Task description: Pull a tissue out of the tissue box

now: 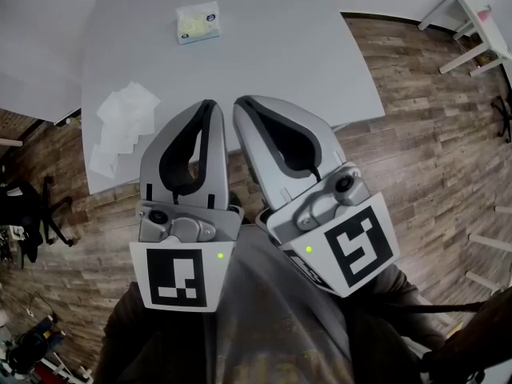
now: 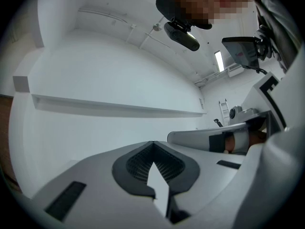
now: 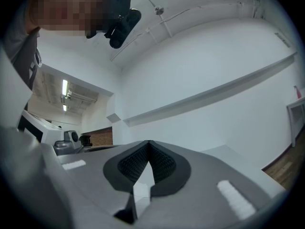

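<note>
A white and light green tissue box (image 1: 198,22) stands on the far part of the white table (image 1: 272,62), with a tissue showing at its top. My left gripper (image 1: 210,105) and right gripper (image 1: 242,102) are held side by side close to my body, at the table's near edge and well short of the box. Both point level toward the wall. In the left gripper view the left gripper's (image 2: 152,144) fingertips meet with nothing between them. The right gripper's (image 3: 148,144) tips also meet on nothing. The box shows in neither gripper view.
Several loose white tissues (image 1: 124,122) lie piled at the table's near left corner. Wood-pattern floor surrounds the table. White furniture legs (image 1: 472,30) stand at the far right, and dark chair bases (image 1: 32,214) at the left.
</note>
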`<move>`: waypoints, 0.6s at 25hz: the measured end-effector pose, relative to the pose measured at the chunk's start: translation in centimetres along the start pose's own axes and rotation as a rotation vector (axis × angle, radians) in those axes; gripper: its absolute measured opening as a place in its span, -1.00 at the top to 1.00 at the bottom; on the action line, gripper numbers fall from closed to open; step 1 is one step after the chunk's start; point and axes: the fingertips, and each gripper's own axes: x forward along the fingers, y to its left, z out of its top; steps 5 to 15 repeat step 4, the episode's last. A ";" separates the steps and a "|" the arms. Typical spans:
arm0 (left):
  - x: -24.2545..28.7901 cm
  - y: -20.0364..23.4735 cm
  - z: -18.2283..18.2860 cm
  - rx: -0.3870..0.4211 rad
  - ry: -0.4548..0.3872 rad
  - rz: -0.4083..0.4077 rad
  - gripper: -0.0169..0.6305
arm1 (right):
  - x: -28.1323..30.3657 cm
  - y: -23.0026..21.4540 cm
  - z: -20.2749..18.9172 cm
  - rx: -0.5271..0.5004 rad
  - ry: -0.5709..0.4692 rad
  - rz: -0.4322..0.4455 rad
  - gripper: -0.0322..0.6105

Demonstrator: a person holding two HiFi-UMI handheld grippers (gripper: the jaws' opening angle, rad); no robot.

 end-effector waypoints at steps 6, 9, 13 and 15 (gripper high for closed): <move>0.0 -0.1 -0.2 -0.006 0.002 -0.002 0.95 | -0.2 -0.1 -0.2 0.002 0.003 -0.006 0.89; 0.0 -0.1 -0.2 -0.006 0.002 -0.002 0.95 | -0.2 -0.1 -0.2 0.002 0.003 -0.006 0.89; 0.0 -0.1 -0.2 -0.006 0.002 -0.002 0.95 | -0.2 -0.1 -0.2 0.002 0.003 -0.006 0.89; 0.0 -0.1 -0.2 -0.006 0.002 -0.002 0.95 | -0.2 -0.1 -0.2 0.002 0.003 -0.006 0.89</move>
